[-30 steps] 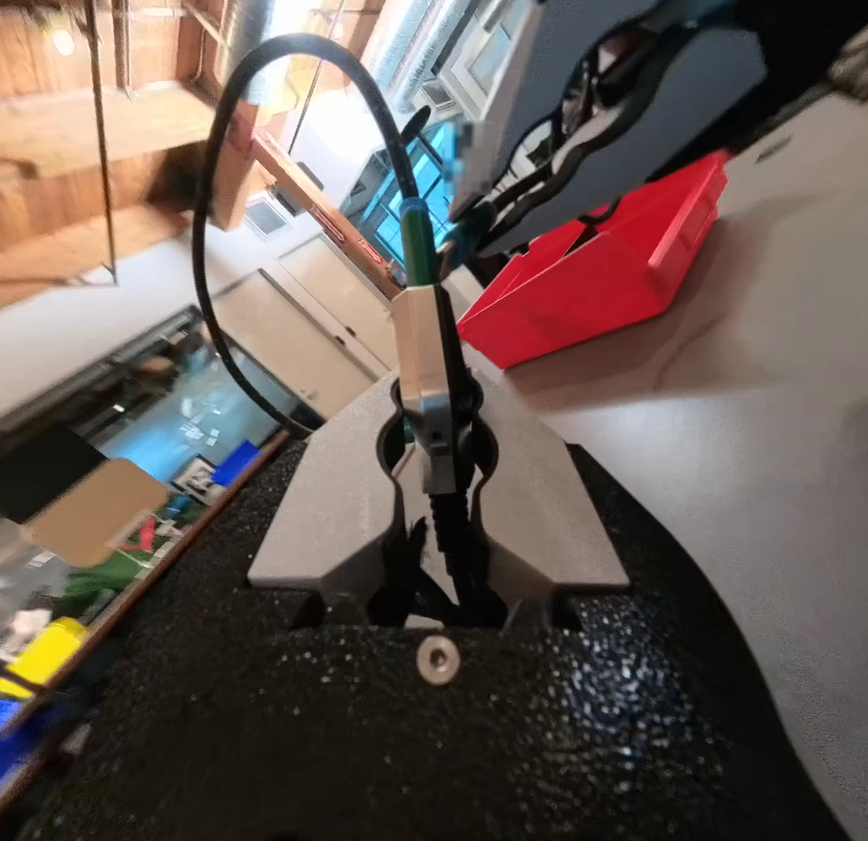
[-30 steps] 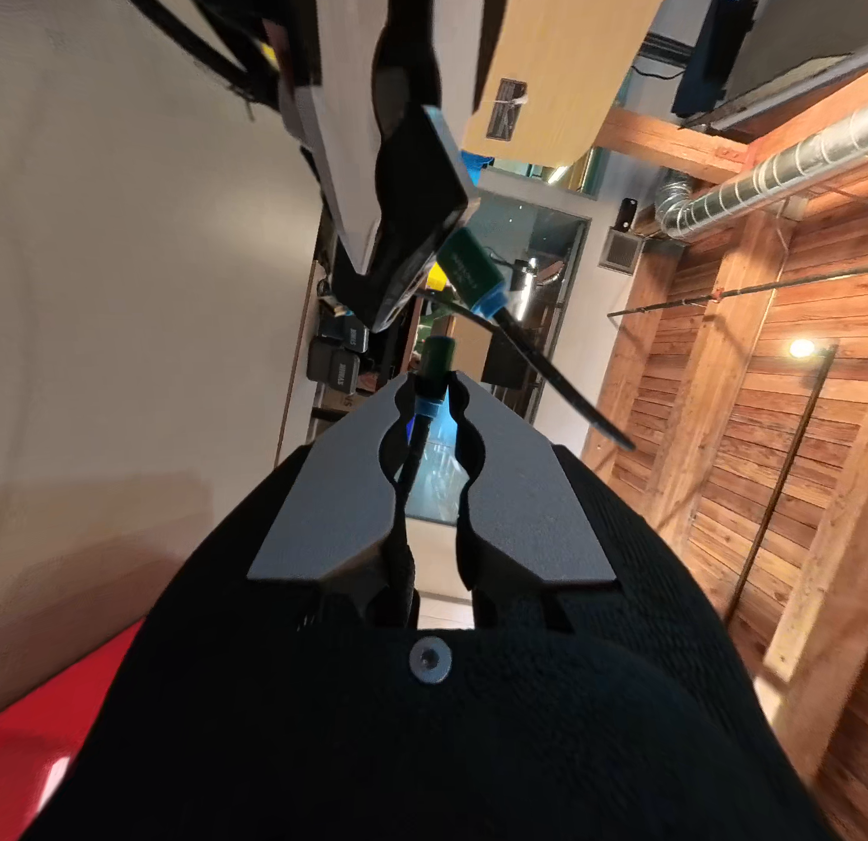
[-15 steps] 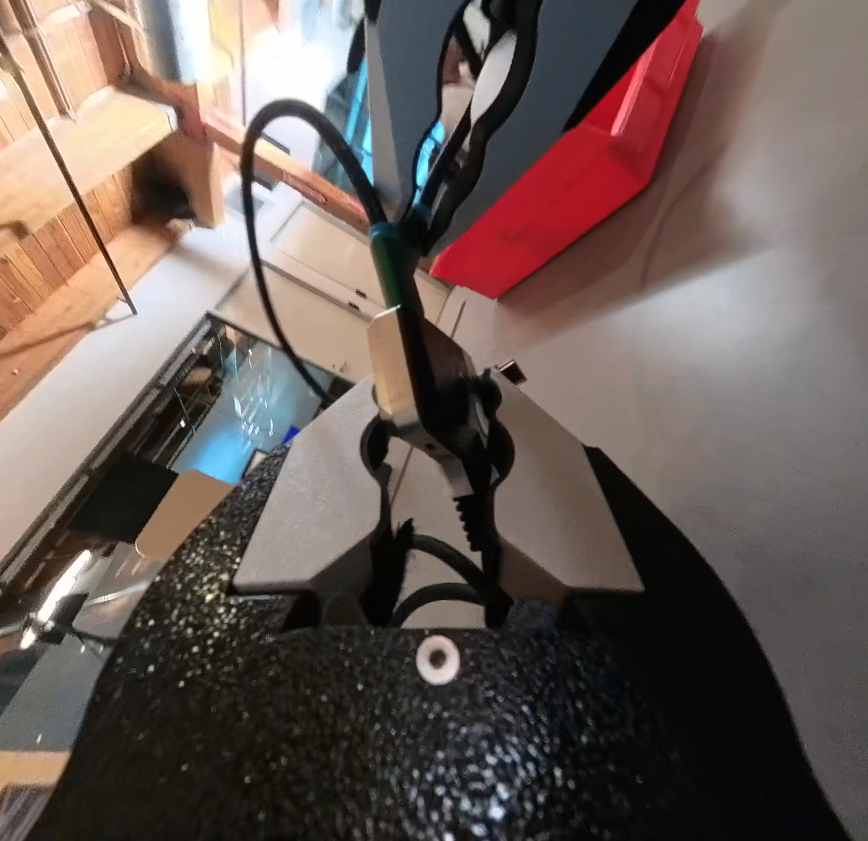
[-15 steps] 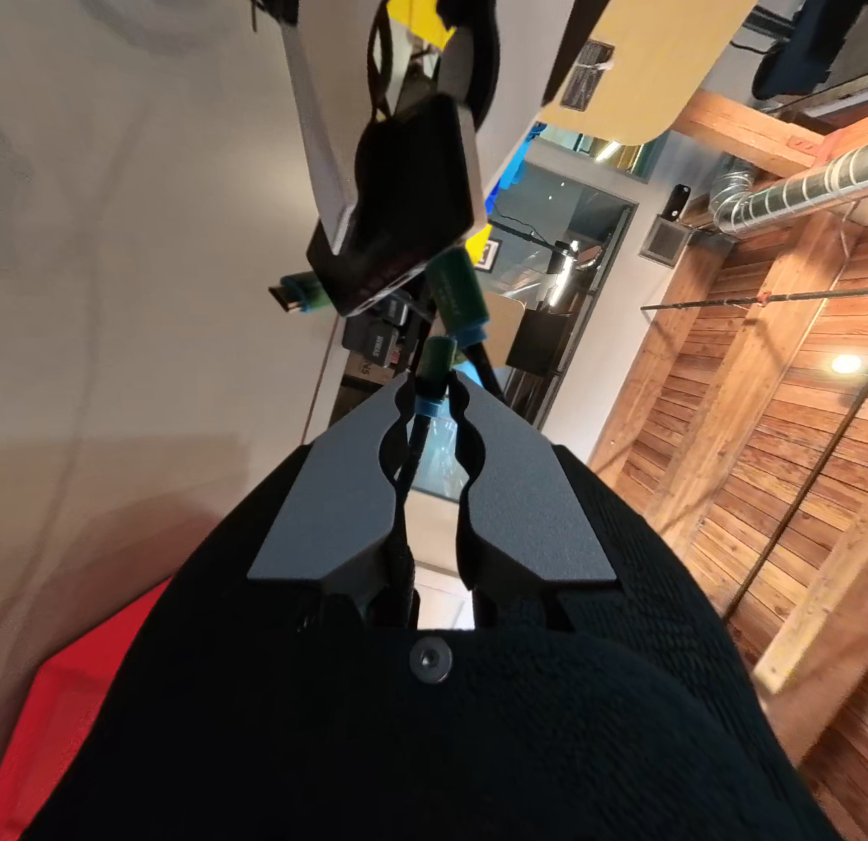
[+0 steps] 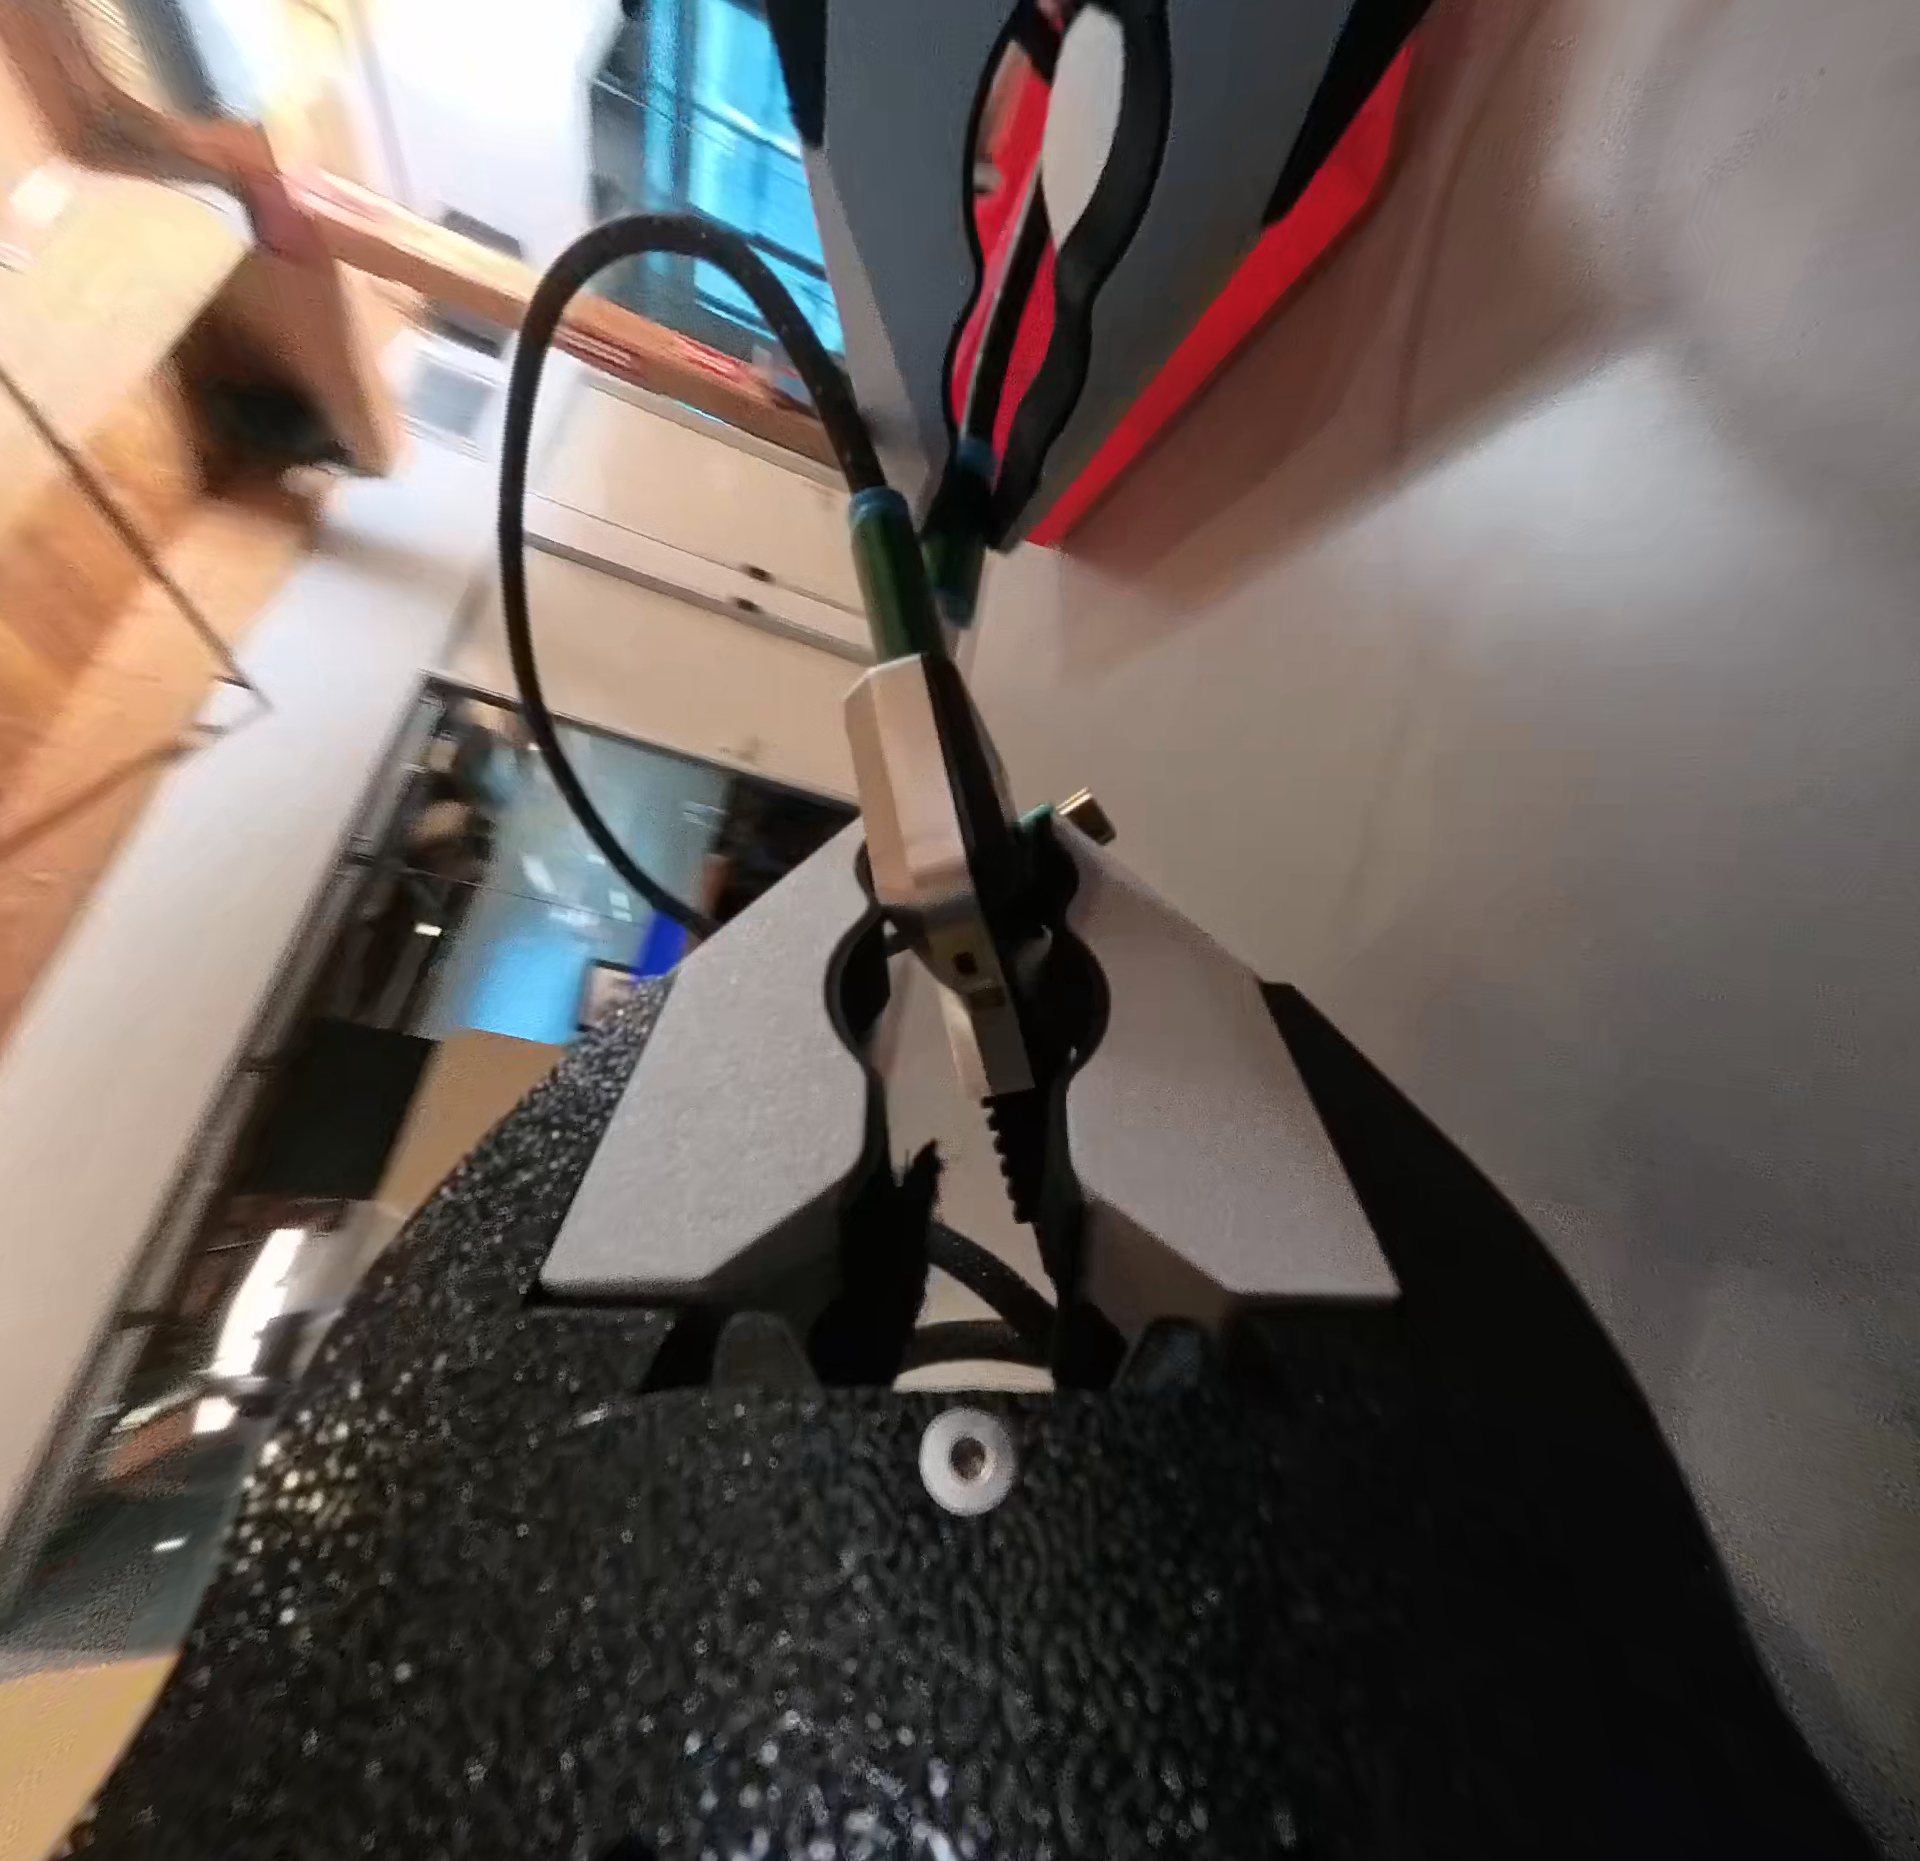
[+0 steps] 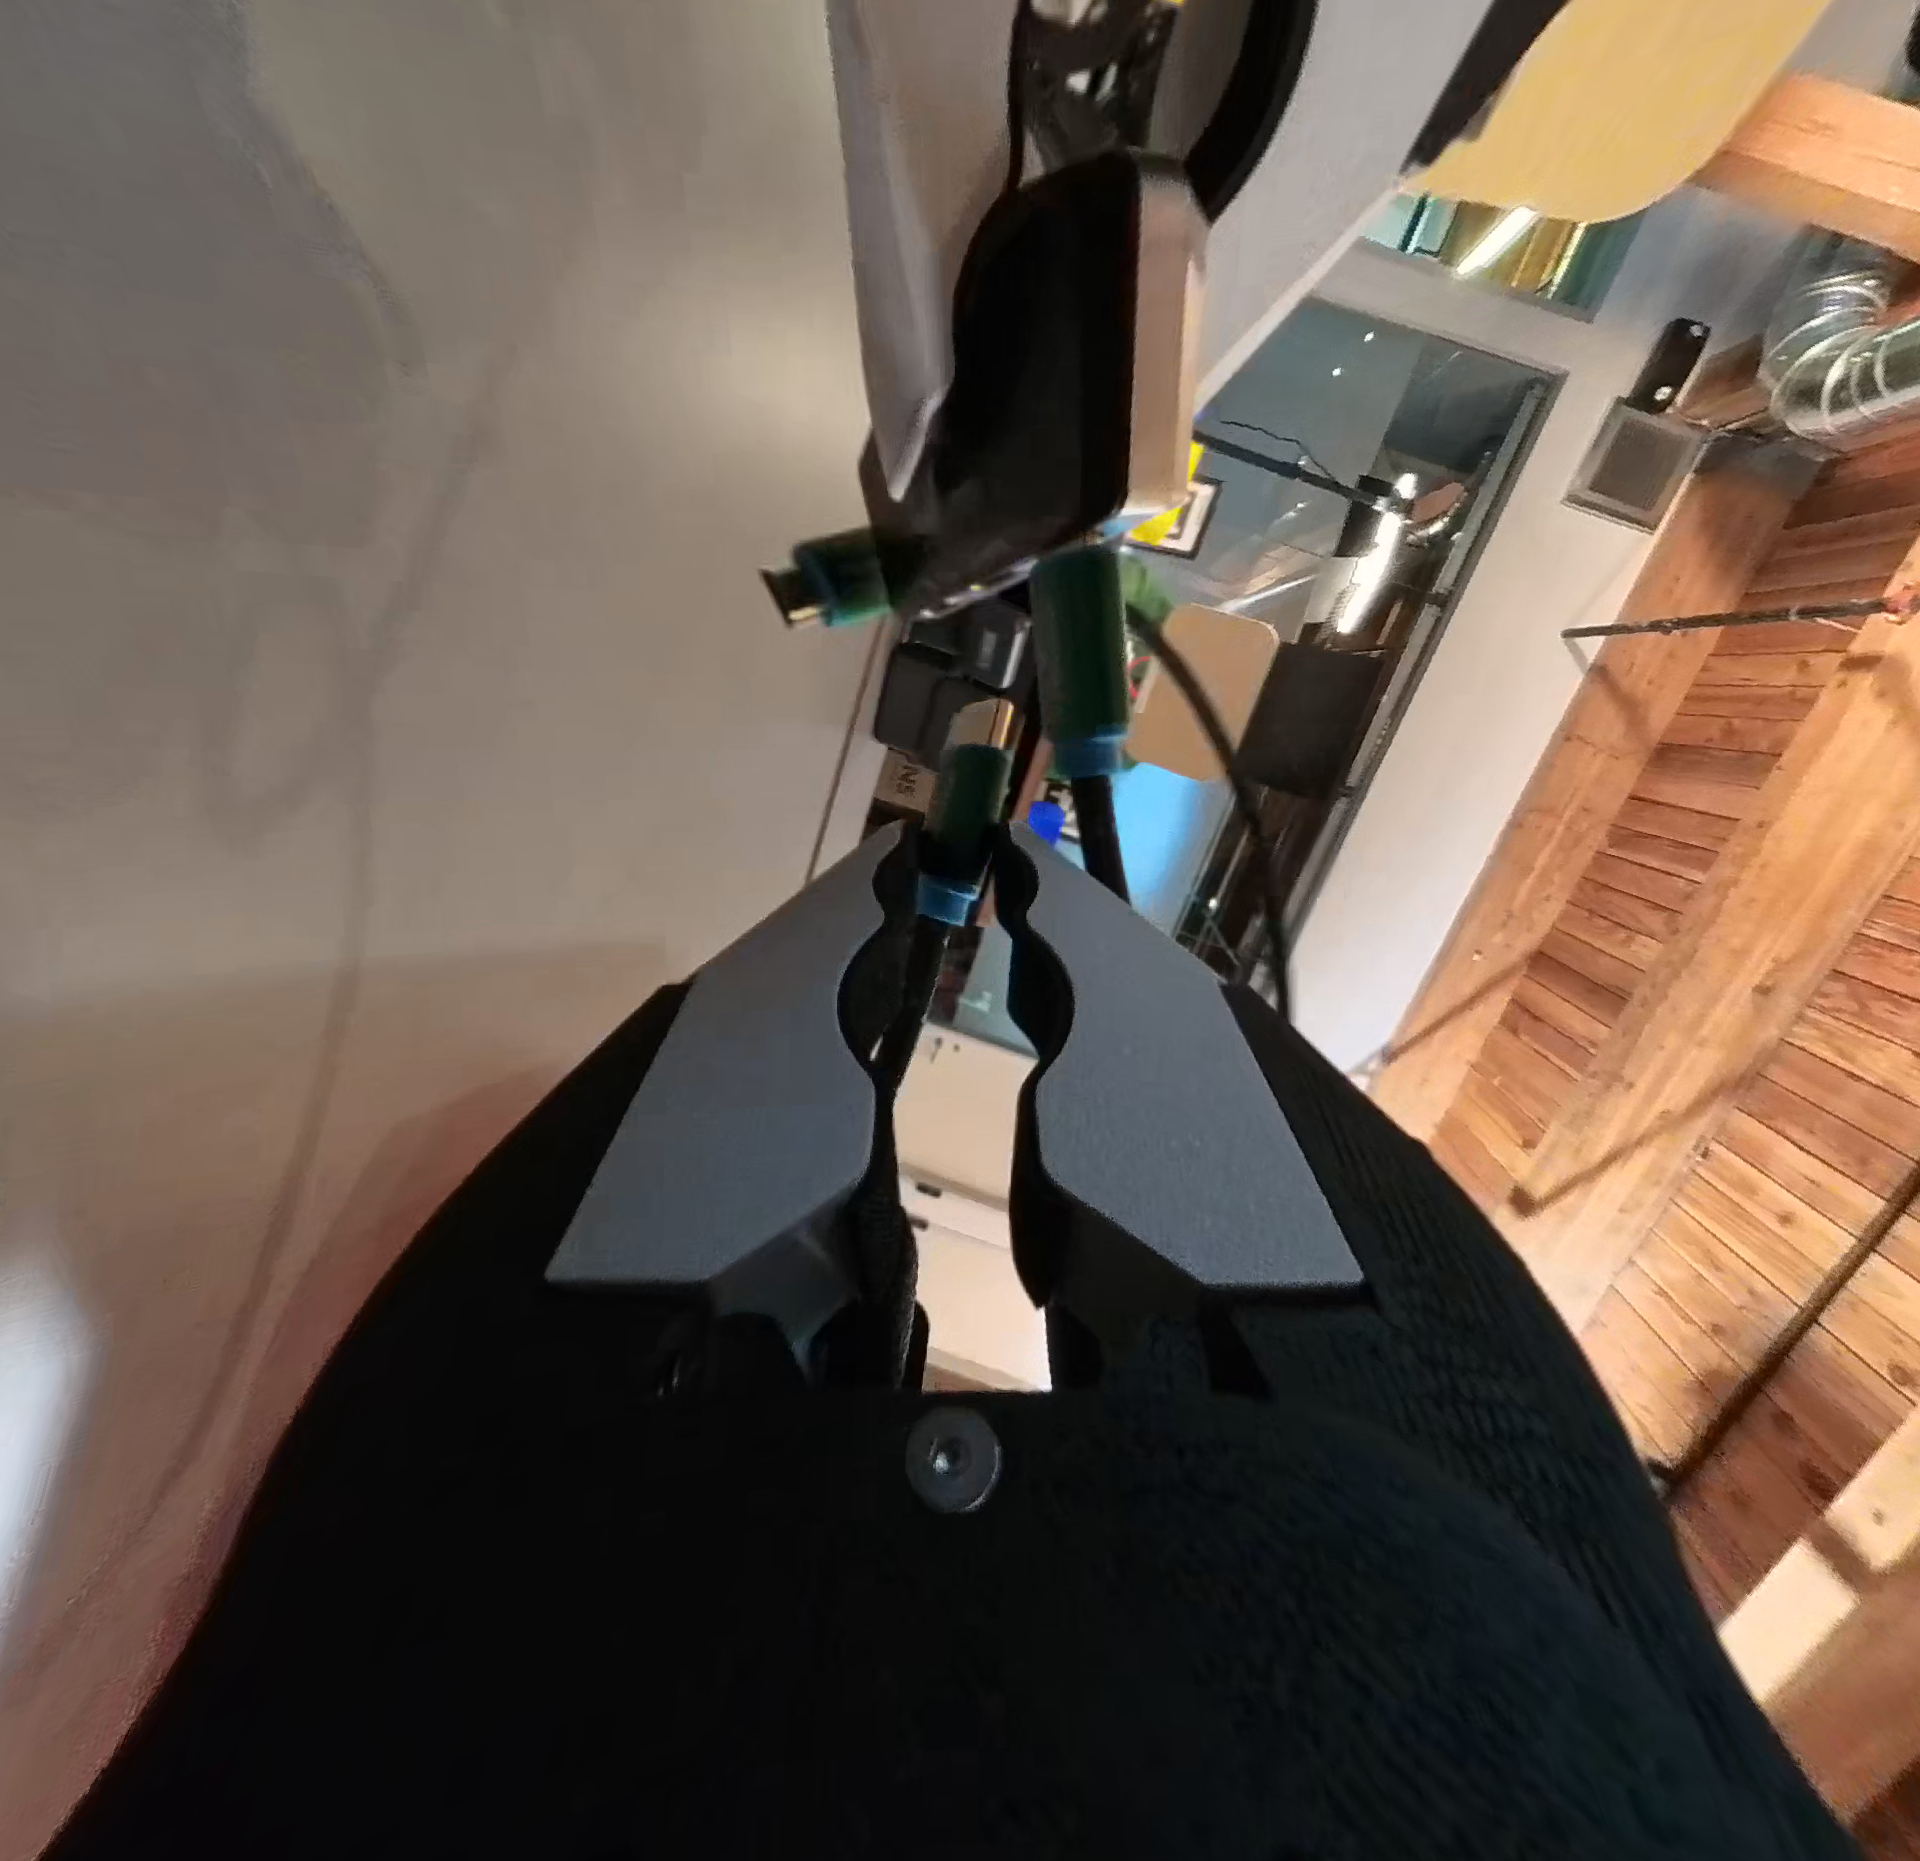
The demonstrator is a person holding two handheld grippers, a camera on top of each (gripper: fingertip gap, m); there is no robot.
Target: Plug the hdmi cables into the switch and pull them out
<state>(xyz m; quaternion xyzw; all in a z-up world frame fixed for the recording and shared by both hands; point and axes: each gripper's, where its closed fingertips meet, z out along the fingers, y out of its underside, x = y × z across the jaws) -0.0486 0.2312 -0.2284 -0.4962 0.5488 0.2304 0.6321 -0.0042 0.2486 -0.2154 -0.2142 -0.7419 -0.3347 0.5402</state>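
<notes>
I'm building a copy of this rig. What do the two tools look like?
Both match: the left tool and right tool each have two flat grey fingers with wavy, scalloped inner edges, set on a black textured body with one round screw at centre.

A pale grey tabletop [image 5: 1558, 772] fills the right side of the left wrist view and, as the same tabletop [image 6: 416, 461], the left side of the right wrist view. A red plastic bin [image 5: 1278, 284] rests on it at the upper edge of the left wrist view. Beyond the table edge stand cream cabinet doors [image 5: 665, 523] and a glass partition [image 5: 540, 876], blurred. In the right wrist view, a wall of horizontal wooden planks [image 6: 1714, 1032] occupies the right side, crossed by heavy timber posts [image 6: 1621, 772]. A silver ventilation duct [image 6: 1849, 357] runs near the upper right corner, beside a small grey vent grille [image 6: 1636, 466].
</notes>
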